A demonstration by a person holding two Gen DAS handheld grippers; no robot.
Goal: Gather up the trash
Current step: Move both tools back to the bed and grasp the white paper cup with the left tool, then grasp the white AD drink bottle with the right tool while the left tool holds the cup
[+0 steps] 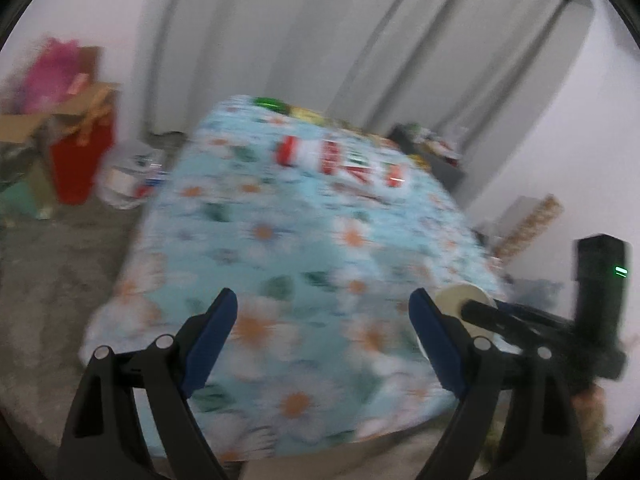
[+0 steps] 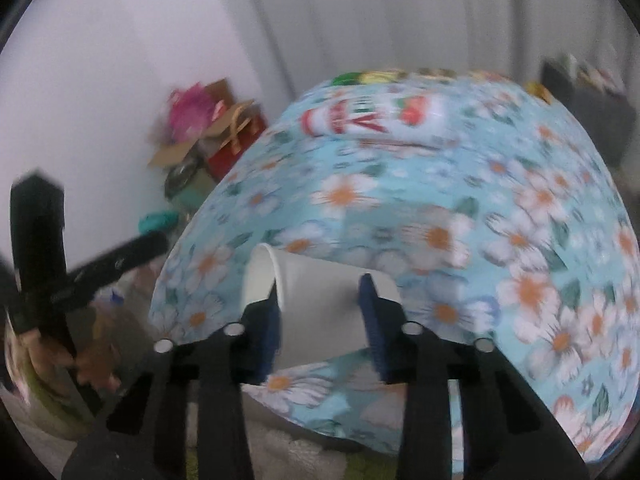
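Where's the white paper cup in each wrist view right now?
Left wrist: white paper cup at lower right, behind the left claw's right finger.
Right wrist: cup at lower centre, clamped in the right claw.
Shared landmark: floral tablecloth.

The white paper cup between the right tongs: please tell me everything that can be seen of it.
The white paper cup is plain, with no print, and looks like thin paper with a rolled rim. It lies on its side, its open mouth turned to the left in the right wrist view. The blue pads of the right tongs press on its wall from both sides, so it is held. It sits at the near edge of the table with the flowered cloth; whether it rests on the cloth is unclear. The left wrist view shows its round end.
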